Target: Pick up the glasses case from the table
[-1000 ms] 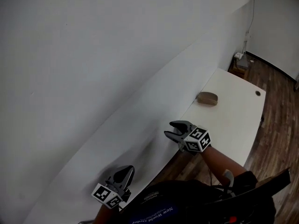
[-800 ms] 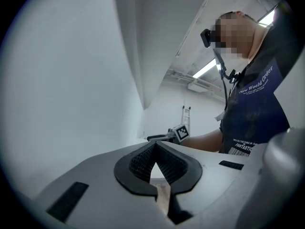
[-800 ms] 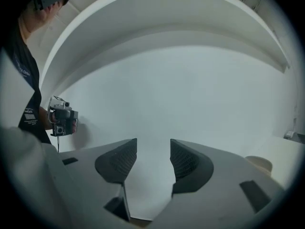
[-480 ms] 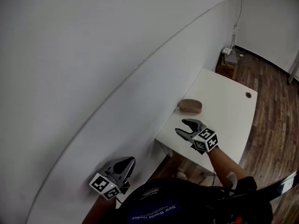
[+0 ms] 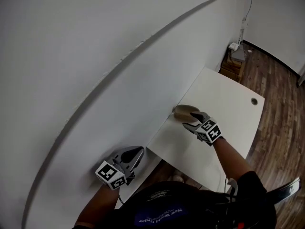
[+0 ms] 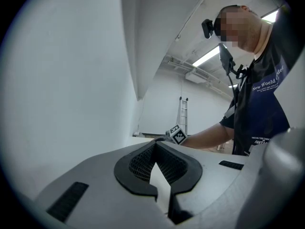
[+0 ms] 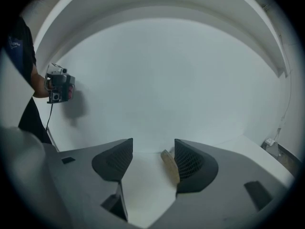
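Observation:
The tan glasses case [image 5: 183, 111] lies on the white table [image 5: 224, 109], close to the wall and near the table's front corner. My right gripper [image 5: 189, 120] sits right at the case with its jaws spread wide; they have just been opening. In the right gripper view the case [image 7: 169, 165] shows as a tan sliver by the right finger [image 7: 190, 162], partly hidden behind it, with the pads off it. My left gripper [image 5: 138, 150] hangs beside the wall, off the table's near end, shut and empty; its tips [image 6: 155, 143] meet.
The table has a cable hole [image 5: 254, 101] near its far right side. A small wooden stand [image 5: 236, 61] with a power strip stands beyond the table by the wall. Wood floor [image 5: 281, 104] runs to the right. A ladder [image 6: 183, 116] leans far off.
Both hands have come forward along the wall towards the table. The right gripper has dropped to the case and its jaws stand wider. The left gripper stays shut.

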Demonstrator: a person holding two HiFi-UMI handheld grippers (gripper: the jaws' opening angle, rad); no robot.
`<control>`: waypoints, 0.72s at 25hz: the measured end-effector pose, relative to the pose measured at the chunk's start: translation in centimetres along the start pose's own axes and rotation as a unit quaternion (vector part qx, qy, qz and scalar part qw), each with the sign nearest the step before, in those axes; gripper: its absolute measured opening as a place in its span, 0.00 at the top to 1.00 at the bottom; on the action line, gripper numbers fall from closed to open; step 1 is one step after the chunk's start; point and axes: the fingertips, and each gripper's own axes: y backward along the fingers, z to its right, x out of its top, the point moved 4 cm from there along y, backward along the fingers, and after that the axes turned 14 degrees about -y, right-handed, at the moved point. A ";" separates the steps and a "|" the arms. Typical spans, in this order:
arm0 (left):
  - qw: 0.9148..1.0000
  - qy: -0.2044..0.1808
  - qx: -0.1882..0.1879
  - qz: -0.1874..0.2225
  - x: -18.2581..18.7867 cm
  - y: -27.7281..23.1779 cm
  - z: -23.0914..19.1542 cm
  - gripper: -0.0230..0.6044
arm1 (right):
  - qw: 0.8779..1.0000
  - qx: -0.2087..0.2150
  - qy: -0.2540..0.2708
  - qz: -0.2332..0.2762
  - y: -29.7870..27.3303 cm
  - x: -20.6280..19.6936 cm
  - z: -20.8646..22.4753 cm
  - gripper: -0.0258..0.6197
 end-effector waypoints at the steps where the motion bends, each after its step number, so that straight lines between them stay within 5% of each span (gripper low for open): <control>1: 1.000 0.002 -0.005 -0.005 -0.3 -0.8 -0.5 0.96 | 1.000 -0.004 -0.001 -0.009 -0.7 -0.3 1.0 0.60; 6: 0.999 0.005 -0.036 -0.033 -2.7 -4.6 -2.1 0.96 | 0.997 -0.042 -0.048 -0.047 -3.4 -4.0 6.4 0.60; 18: 0.992 0.047 -0.101 -0.061 -7.3 -13.1 -2.7 0.96 | 0.994 -0.054 0.015 -0.090 -6.1 -7.1 8.6 0.60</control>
